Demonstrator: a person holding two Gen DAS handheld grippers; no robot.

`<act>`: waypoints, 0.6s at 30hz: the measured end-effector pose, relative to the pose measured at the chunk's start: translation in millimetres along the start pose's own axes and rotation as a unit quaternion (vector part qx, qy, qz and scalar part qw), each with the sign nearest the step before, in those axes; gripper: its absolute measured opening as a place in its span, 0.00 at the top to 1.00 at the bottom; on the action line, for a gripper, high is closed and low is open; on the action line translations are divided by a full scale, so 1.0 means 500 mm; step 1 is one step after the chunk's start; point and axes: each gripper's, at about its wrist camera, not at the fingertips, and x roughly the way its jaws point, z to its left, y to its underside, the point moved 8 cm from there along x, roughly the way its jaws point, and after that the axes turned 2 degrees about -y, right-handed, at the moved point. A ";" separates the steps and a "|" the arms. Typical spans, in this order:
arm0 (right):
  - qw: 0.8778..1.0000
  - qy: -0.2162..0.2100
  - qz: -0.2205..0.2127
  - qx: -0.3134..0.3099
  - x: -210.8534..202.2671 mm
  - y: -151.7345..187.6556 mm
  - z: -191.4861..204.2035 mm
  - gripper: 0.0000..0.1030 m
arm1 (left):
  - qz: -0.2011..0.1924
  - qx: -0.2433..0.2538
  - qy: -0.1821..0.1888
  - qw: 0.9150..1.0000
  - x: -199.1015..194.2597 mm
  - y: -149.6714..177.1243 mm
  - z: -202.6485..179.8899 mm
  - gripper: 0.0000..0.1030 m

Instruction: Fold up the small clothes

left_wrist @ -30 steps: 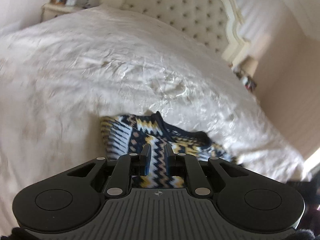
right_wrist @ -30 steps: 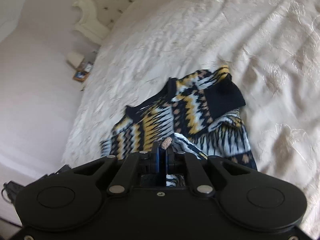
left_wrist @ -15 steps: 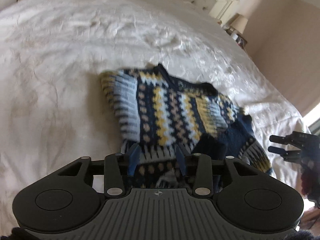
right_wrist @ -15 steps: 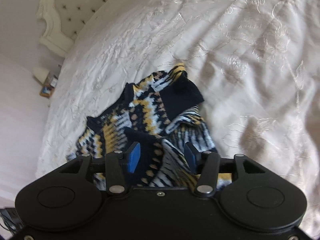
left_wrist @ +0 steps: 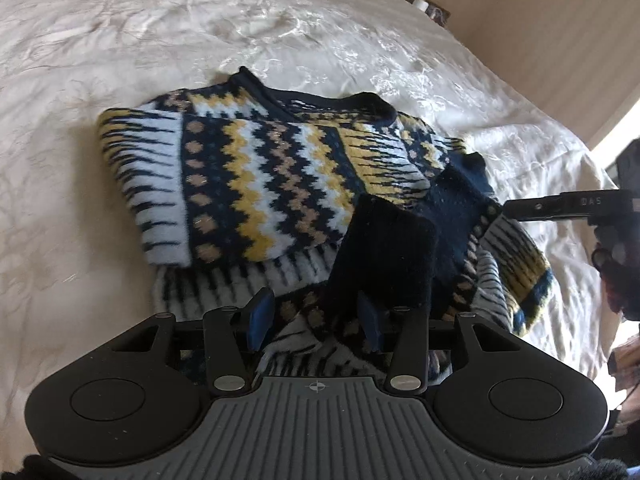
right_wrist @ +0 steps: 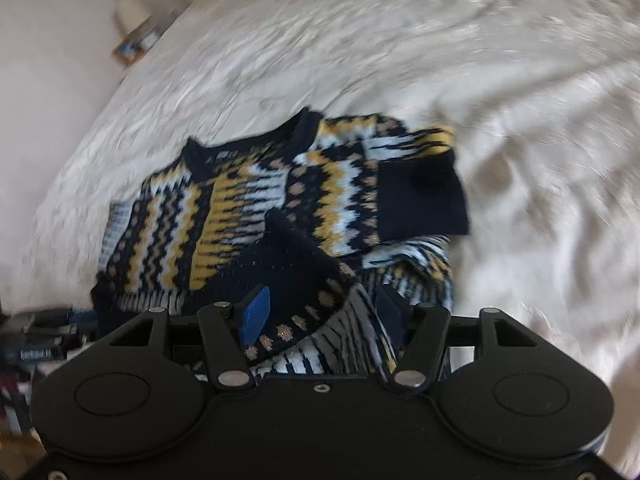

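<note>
Both claws, left claw (left_wrist: 316, 322) and right claw (right_wrist: 324, 312), angle down, opening over the sweater (left_wrist: 280, 176).

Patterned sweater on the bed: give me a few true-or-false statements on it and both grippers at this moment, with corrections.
1. The sweater lies on a cream bedspread. True.
2. The sweater is plain red. False: it is a navy, yellow, white and tan zigzag knit.
3. The left gripper is clamped shut on the fabric. False: its jaws are opening, with knit lying between the blue pads but not pinched.
4. The right gripper has its jaws apart. True: they are opening, over the sweater's near edge.
5. A dark navy sleeve cuff lies folded across the sweater body. True.
</note>
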 end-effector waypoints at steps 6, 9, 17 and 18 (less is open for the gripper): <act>0.997 -0.010 0.049 -0.050 0.048 -0.006 -0.004 0.38 | 0.035 0.023 0.011 0.999 0.046 -0.004 -0.015 0.56; 0.996 -0.019 0.065 -0.060 0.060 -0.007 -0.005 0.38 | 0.041 0.017 0.017 0.999 0.057 -0.004 -0.018 0.56; 0.992 -0.053 0.095 -0.056 0.081 0.005 0.004 0.38 | 0.052 -0.002 0.057 0.997 0.052 -0.007 -0.028 0.49; 0.992 -0.056 0.097 -0.054 0.084 0.007 0.005 0.37 | 0.059 -0.006 0.061 0.996 0.056 -0.006 -0.027 0.49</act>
